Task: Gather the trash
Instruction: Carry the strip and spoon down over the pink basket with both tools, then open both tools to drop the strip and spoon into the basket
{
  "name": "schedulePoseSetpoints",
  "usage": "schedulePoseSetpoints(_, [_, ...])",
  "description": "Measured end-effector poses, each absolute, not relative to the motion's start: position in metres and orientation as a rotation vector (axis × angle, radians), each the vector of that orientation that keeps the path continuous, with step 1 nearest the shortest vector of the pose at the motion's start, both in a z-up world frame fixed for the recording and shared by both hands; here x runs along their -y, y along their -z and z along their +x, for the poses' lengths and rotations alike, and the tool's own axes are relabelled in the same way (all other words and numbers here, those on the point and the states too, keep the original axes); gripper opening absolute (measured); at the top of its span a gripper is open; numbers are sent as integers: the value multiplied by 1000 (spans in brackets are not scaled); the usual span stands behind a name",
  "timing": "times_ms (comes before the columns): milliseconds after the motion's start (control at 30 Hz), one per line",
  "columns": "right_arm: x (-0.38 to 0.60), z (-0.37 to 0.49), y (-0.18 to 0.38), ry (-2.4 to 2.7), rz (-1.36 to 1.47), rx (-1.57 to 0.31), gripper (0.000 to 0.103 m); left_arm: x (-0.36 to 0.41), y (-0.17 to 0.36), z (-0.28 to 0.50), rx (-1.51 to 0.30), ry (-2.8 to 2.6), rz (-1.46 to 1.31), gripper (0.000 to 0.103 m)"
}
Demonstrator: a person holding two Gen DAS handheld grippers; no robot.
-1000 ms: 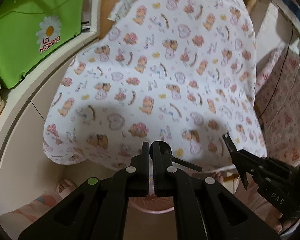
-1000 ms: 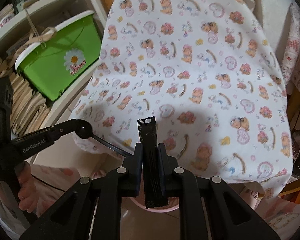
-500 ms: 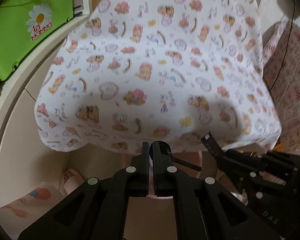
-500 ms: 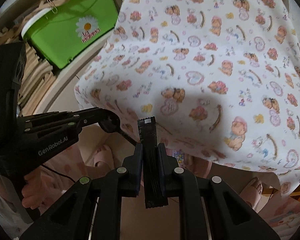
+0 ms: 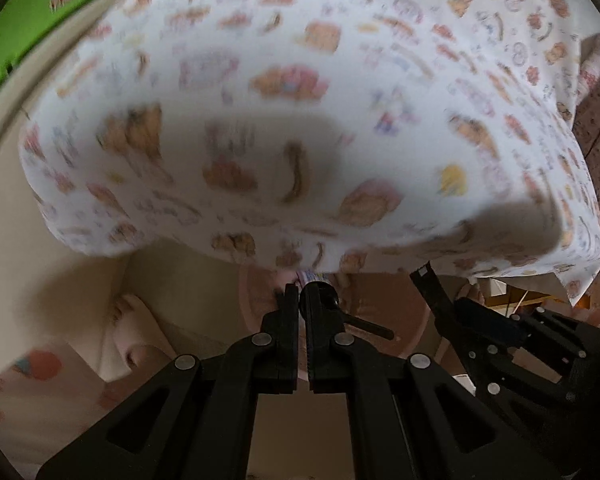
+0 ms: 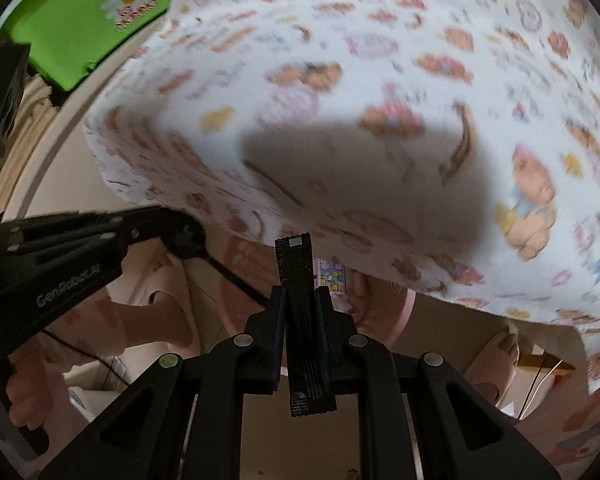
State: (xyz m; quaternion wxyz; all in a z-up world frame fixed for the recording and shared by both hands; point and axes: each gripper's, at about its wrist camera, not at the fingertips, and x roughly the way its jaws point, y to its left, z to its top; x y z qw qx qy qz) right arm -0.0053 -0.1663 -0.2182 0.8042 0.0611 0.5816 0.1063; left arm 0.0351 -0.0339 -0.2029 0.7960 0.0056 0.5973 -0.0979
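Jaws pinch a flat, ribbed black wrapper (image 6: 300, 320), standing upright.

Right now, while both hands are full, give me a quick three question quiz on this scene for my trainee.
1. True or false: the right tongs are shut on a black packet.
2. What colour is the bin under the tablecloth? A green, B pink, C blue.
3. Fill in: the green box bears a white ___.
Key: 1 true; 2 B; 3 flower.
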Motion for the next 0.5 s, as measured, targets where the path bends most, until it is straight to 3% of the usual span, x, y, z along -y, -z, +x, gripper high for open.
schedulePoseSetpoints(500, [166, 3, 257, -171, 135, -1241, 16, 35, 235, 37, -1257, 154, 100, 6])
